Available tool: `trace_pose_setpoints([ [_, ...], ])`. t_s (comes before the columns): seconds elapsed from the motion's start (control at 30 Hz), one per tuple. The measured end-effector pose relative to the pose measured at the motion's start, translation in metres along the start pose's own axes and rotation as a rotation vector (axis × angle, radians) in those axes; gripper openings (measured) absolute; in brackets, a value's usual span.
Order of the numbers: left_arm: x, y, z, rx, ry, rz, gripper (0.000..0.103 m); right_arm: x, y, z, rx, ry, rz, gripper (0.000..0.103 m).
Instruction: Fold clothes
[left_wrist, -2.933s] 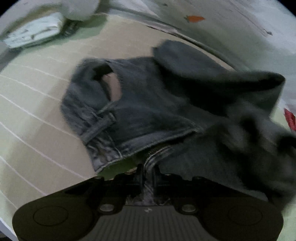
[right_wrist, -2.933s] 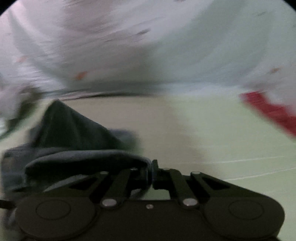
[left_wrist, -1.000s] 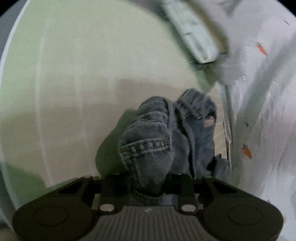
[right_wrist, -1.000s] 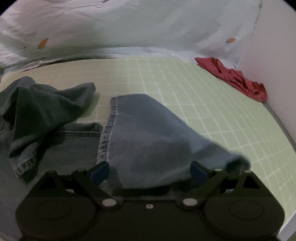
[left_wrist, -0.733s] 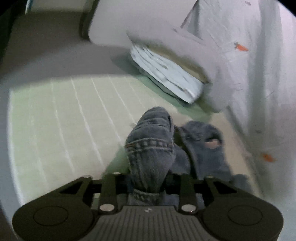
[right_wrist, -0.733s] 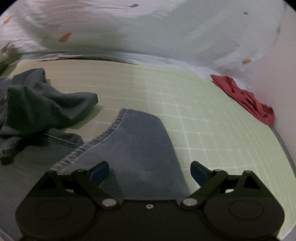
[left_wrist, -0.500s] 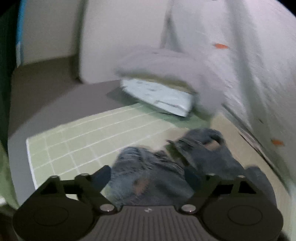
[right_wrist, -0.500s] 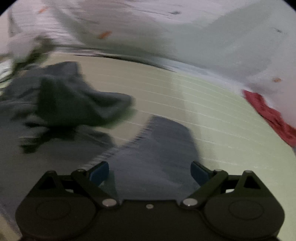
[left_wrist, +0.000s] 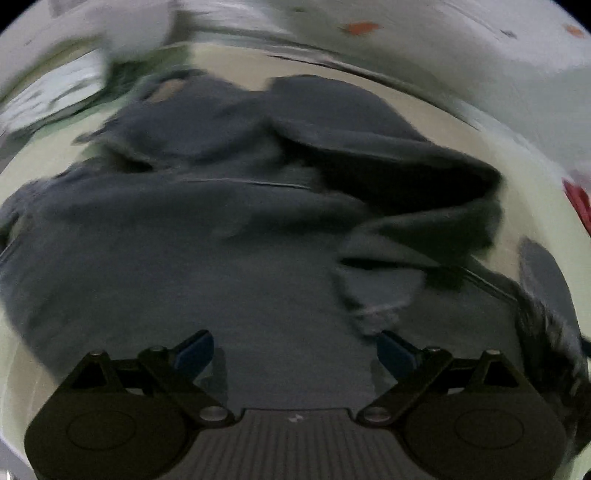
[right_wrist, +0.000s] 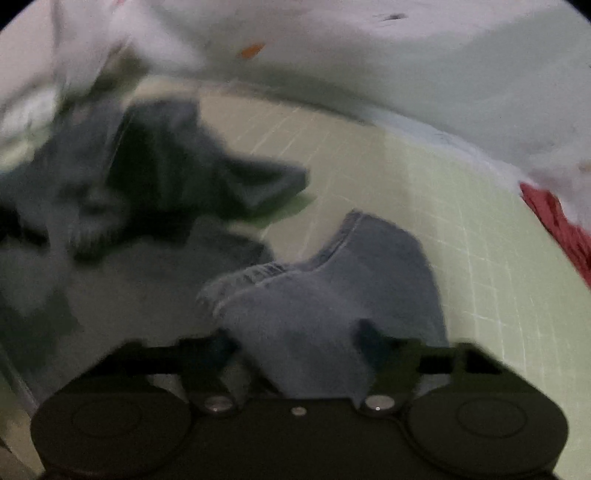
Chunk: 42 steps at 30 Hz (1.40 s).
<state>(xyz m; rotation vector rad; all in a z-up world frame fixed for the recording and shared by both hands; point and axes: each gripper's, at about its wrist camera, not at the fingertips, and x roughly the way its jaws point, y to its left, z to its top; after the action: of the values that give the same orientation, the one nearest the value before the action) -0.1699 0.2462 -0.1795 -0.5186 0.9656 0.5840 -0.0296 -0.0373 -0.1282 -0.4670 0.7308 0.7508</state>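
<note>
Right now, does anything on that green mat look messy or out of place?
Yes. The jeans lie crumpled, one leg flopped back over the rest instead of flat. A red cloth sits bunched at the green mat's far edge. Blur hides finer detail.

Landmark: the jeans (left_wrist: 229, 266), spread and rumpled on the gridded mat (right_wrist: 480, 221).
Left gripper (left_wrist: 295, 350): over the near part of the jeans, cloth lying between its spread fingers.
Right gripper (right_wrist: 295, 343): at the jeans' right end, a trouser leg (right_wrist: 332, 295) lying between its fingers.
Bunched fold (left_wrist: 388, 162): atop the jeans, on their far right part.
Sheet (right_wrist: 406, 66): behind the jeans, along the mat's far edge.
Other garment (right_wrist: 561, 218): well right of the jeans, at the mat's edge.
</note>
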Motion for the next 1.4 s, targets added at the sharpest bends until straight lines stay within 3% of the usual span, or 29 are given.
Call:
trace_pose_setpoints([
  [0.03,0.001,-0.006,0.0,0.014,0.003,-0.003,0.095,-0.005,-0.01,0.001,0.029,-0.014,-0.007,0.034],
  [0.1,0.002,-0.019,-0.001,0.043,0.008,-0.01,0.095,-0.02,-0.035,0.002,0.106,-0.065,0.006,0.029],
  [0.2,0.004,-0.038,-0.002,0.083,0.017,-0.021,0.095,-0.04,-0.069,0.004,0.205,-0.131,0.037,0.027],
  [0.3,0.007,-0.058,-0.006,0.079,0.012,-0.031,0.095,-0.054,-0.087,0.001,0.163,-0.156,0.059,0.026],
  [0.37,0.01,-0.074,-0.013,0.106,0.014,-0.008,0.095,-0.06,-0.097,-0.006,0.141,-0.162,0.074,0.03],
  [0.43,0.015,-0.089,-0.021,0.122,0.036,0.038,0.095,-0.065,-0.108,-0.013,0.121,-0.165,0.088,0.049],
  [0.57,0.011,-0.108,-0.039,0.065,0.073,0.082,0.095,-0.059,-0.142,-0.024,0.182,-0.13,0.127,0.05],
  [0.6,0.009,-0.112,-0.045,0.051,0.075,0.086,0.095,-0.057,-0.149,-0.027,0.193,-0.126,0.15,0.046],
  [0.67,0.005,-0.121,-0.055,0.023,0.08,0.095,0.095,-0.054,-0.164,-0.031,0.213,-0.119,0.192,0.02],
  [0.73,0.002,-0.131,-0.064,0.002,0.083,0.105,0.095,-0.049,-0.17,-0.033,0.214,-0.111,0.201,0.011],
  [0.77,0.001,-0.133,-0.066,-0.011,0.084,0.107,0.095,-0.046,-0.173,-0.034,0.214,-0.107,0.205,0.011],
  [0.9,0.0,-0.146,-0.075,-0.047,0.089,0.124,0.095,-0.043,-0.182,-0.033,0.183,-0.115,0.236,0.015],
  [0.97,-0.003,-0.155,-0.079,-0.049,0.087,0.132,0.095,-0.036,-0.181,-0.03,0.158,-0.103,0.262,0.023],
  [1.07,-0.01,-0.165,-0.083,-0.024,0.073,0.138,0.095,-0.026,-0.179,-0.025,0.133,-0.106,0.301,0.049],
  [1.17,-0.02,-0.171,-0.085,0.01,0.043,0.145,0.095,-0.005,-0.171,-0.017,0.099,-0.066,0.276,0.054],
  [1.2,-0.024,-0.17,-0.084,0.014,0.031,0.146,0.095,0.005,-0.169,-0.015,0.093,-0.044,0.277,0.053],
  [1.27,-0.028,-0.165,-0.078,-0.001,0.012,0.151,0.095,0.019,-0.169,-0.015,0.122,-0.025,0.31,0.034],
  [1.3,-0.03,-0.162,-0.074,-0.013,0.003,0.155,0.095,0.021,-0.173,-0.015,0.155,-0.031,0.313,0.017],
  [1.33,-0.031,-0.158,-0.069,-0.026,-0.005,0.153,0.095,0.022,-0.177,-0.016,0.187,-0.037,0.316,0.012],
  [1.4,-0.031,-0.154,-0.061,-0.055,-0.016,0.136,0.095,0.015,-0.188,-0.019,0.256,-0.089,0.285,0.011],
])
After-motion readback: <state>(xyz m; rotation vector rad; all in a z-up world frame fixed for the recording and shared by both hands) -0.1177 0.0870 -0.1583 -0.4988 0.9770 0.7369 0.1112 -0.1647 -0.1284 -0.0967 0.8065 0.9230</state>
